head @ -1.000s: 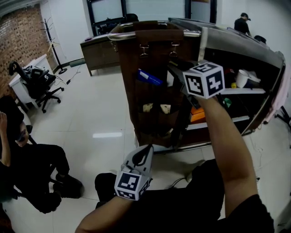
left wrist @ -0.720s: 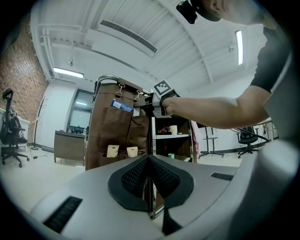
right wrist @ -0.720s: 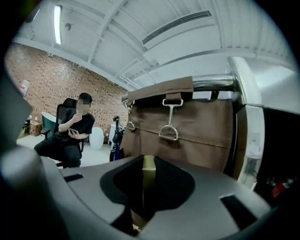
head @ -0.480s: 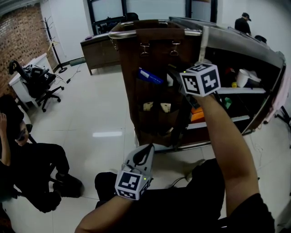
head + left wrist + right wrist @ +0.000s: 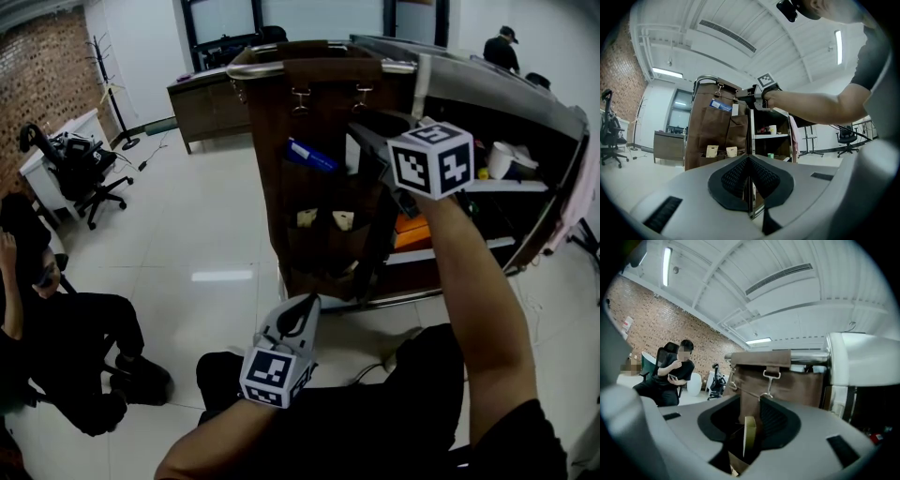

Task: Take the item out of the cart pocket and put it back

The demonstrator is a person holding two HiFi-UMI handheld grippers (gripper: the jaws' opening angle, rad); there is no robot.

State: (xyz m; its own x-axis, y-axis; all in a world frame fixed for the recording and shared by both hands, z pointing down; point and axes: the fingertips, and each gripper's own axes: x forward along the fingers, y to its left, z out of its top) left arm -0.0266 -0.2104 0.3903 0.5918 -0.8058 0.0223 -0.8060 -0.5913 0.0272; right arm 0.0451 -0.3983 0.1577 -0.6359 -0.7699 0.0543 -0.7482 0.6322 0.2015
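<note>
A brown fabric organiser hangs by clips from the cart's top rail. A blue item sticks out of an upper pocket, and two pale packets sit in lower pockets. My right gripper is at the organiser's upper right. Its jaws have just been opening. In the right gripper view a thin yellow-green card stands edge-on between the pads of my right gripper, with gaps beside it. My left gripper hangs low in front of the cart, shut and empty, its pads meeting.
The steel cart has shelves with a white cup and an orange thing. A seated person is at the left, near an office chair. Another person stands far back.
The right gripper first pushed left toward the organiser, then drew back to the right and slightly up, and its jaws have spread. The left gripper has stayed put.
</note>
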